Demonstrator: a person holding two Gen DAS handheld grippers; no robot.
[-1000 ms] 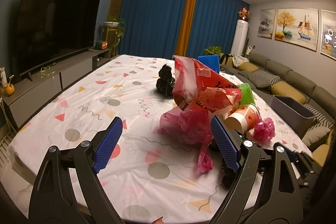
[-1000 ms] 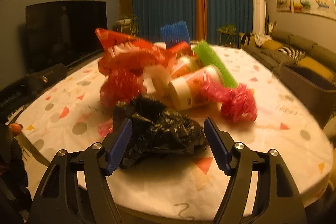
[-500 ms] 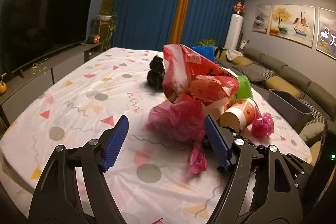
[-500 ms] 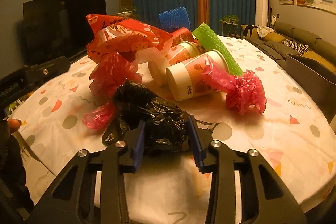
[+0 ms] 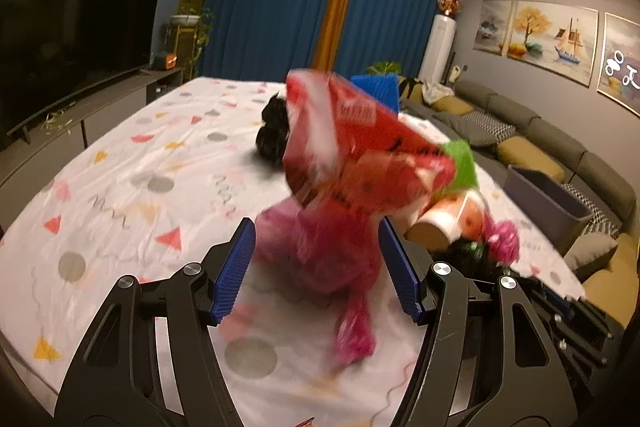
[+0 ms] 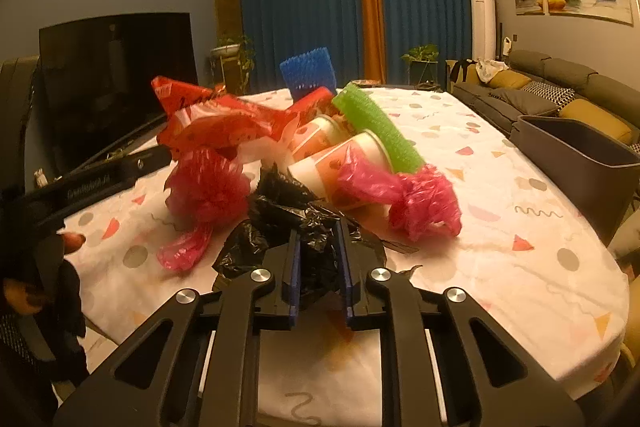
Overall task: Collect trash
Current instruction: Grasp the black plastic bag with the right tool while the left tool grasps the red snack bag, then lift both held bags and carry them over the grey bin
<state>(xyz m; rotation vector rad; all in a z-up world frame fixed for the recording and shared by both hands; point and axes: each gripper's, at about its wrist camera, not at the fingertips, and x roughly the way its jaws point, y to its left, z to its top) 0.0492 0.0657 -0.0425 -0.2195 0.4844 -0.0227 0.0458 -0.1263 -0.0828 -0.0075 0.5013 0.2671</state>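
Between the blue-padded fingers of the right gripper (image 6: 318, 277), a crumpled black plastic bag (image 6: 298, 223) is clamped tight, its loose folds spilling out to both sides over the white tablecloth with coloured shapes (image 6: 520, 227). Just beyond it lies a heap of rubbish: a crumpled pink plastic bag (image 6: 206, 187) to the left with a tail trailing toward the table edge, a second knotted pink plastic bag (image 6: 424, 203) to the right, and two orange-and-white paper cups (image 6: 348, 163) on their sides between them. A large red plastic wrapper (image 6: 224, 119) drapes over the back of the pile, beside a green foam mesh tube (image 6: 376, 127) leaning on the cups and a blue foam mesh sleeve (image 6: 308, 73) rising behind. A dark grey plastic bin (image 6: 576, 155) stands off the table's right edge, near a grey sofa (image 6: 560, 87).

The left gripper (image 5: 318, 271) hangs with its jaws spread wide, gripping nothing, and frames the blurred pink bag (image 5: 324, 251) from the other side; whether the pads touch it cannot be told. The red wrapper (image 5: 352, 143) looms above, and another black plastic bag (image 5: 274, 131) sits farther back on the cloth. A dark television (image 5: 68, 35) fills the left wall.
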